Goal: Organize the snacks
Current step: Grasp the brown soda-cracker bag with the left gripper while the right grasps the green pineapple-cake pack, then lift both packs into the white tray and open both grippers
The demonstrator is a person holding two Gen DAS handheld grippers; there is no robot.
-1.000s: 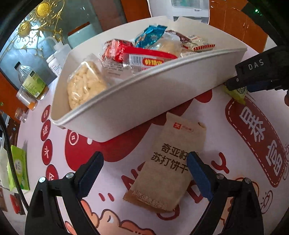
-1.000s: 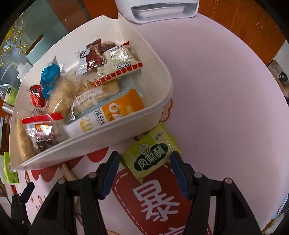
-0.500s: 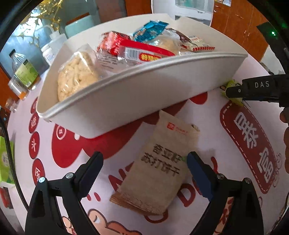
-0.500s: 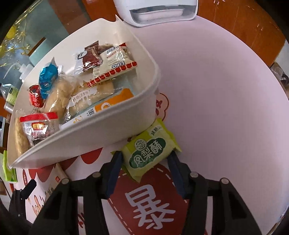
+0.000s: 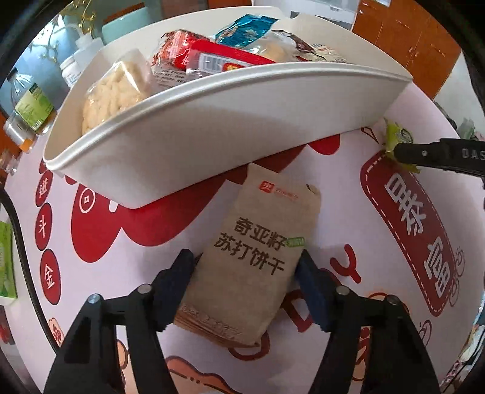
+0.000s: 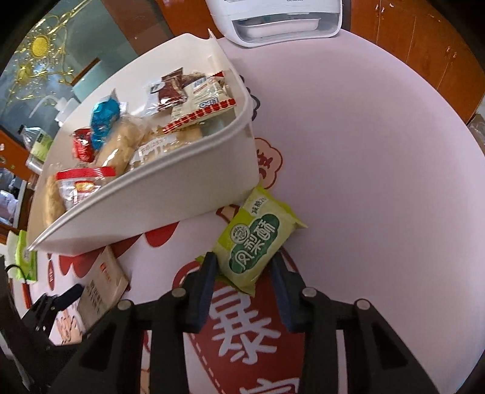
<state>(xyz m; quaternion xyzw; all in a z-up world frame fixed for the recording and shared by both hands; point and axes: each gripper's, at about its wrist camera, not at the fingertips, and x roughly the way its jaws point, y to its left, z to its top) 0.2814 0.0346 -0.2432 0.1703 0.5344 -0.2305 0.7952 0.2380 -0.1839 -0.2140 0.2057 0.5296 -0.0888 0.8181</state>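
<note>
The left hand-held gripper (image 5: 245, 272) pinches the near end of the brown cracker packet (image 5: 253, 263), which lies on the bench (image 6: 379, 181) just in front of the white snack bin (image 5: 230, 127). The right hand-held gripper (image 6: 244, 269) pinches the green pastry packet (image 6: 256, 242) at the bin's right corner. A white appliance (image 6: 275, 21) stands at the bench's far edge.
</note>
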